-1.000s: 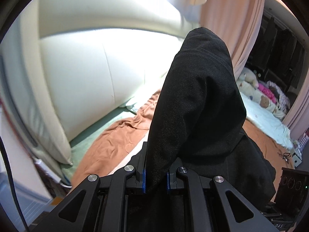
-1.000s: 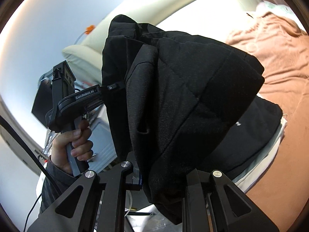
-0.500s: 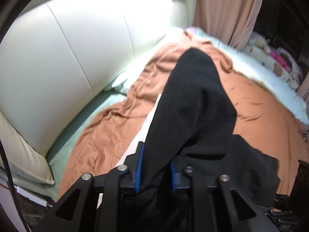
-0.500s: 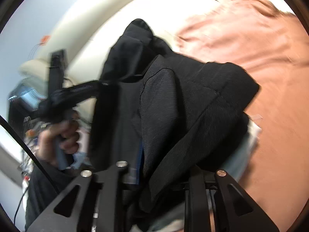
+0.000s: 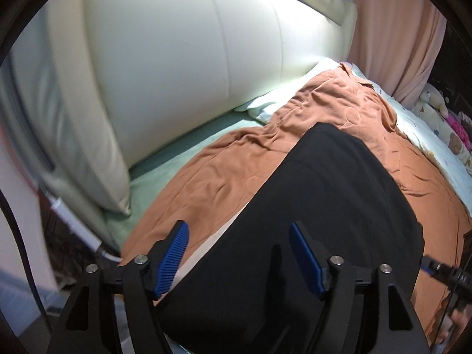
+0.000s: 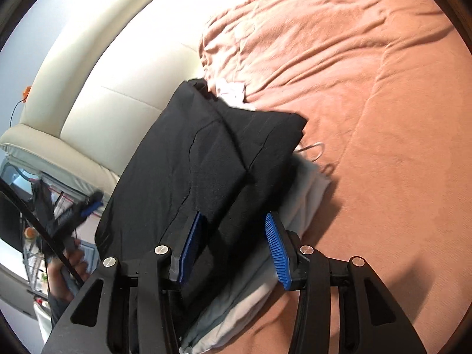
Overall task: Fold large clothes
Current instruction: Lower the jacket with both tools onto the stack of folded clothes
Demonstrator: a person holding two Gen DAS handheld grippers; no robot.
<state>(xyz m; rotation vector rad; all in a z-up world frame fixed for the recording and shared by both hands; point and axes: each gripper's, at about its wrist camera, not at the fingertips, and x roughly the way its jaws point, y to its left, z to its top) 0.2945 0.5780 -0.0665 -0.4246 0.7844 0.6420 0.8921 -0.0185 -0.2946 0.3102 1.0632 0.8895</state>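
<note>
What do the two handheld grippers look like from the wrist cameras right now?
Both match: the left gripper and right gripper have matte black angular linkage arms with silver pivot screws and ribbed blue pads on the fingers. A thin black cable runs at the left view's edge.

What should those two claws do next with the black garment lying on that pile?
Probably draw both back. The folded black garment already lies on the white folded clothes on the orange blanket. The left claw and right claw are opening, their pads clear of the cloth between them.
</note>
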